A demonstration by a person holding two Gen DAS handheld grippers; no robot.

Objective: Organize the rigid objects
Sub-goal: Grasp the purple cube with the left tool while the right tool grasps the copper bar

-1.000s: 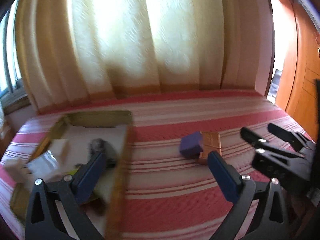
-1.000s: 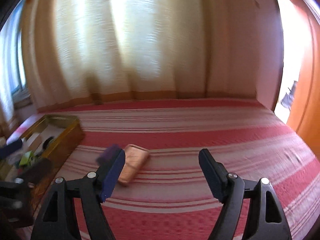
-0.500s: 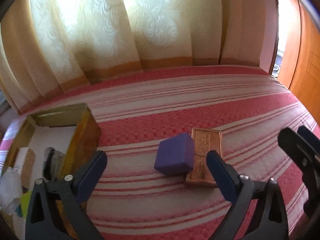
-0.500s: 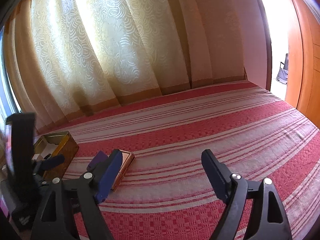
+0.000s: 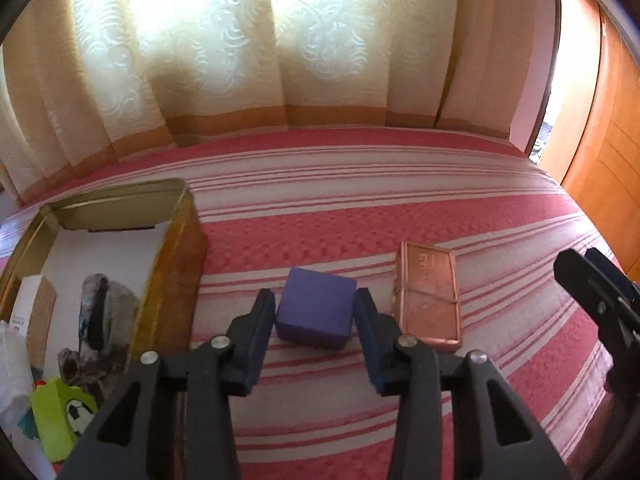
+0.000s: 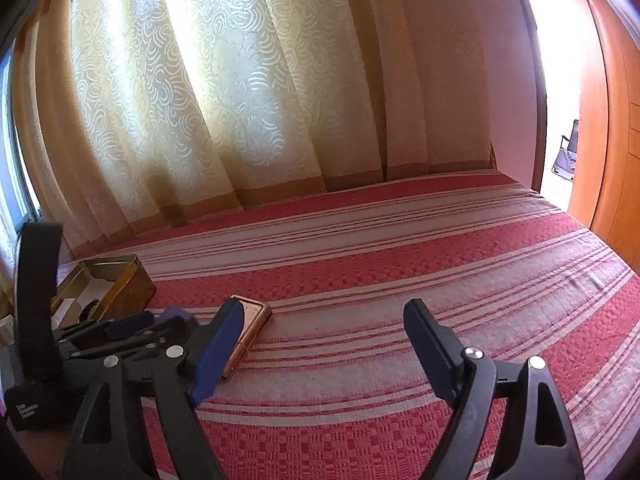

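1. On a red-and-white striped bedspread (image 5: 360, 216), the left gripper (image 5: 316, 304) has just been closing, and its blue pads (image 5: 262, 320) now press both sides of a purple block (image 5: 316, 312), which sits on the cloth between them.

2. The block rests near the middle of the bed, just beside a copper case (image 5: 428, 300) lying flat to its right, and a short way from a gold tin (image 5: 176, 264) at the left.

3. The tin stands open; inside it lie a white box, a dark clip-like item and a green card, with bare white floor at its far end.

4. The right gripper (image 6: 328, 344) hangs wide apart and empty over bare cloth, the copper case just beyond its left finger.

5. The step in hand appears to be the pick-up of the block, with the tin as its likely home.

6. The next move likely calls for a clean lift clear of the case, a carry left over the tin's near wall, and a release onto the free floor inside.

7. The copper case would remain for a later trip; its low, flat shape may need a grip across its narrow edges.
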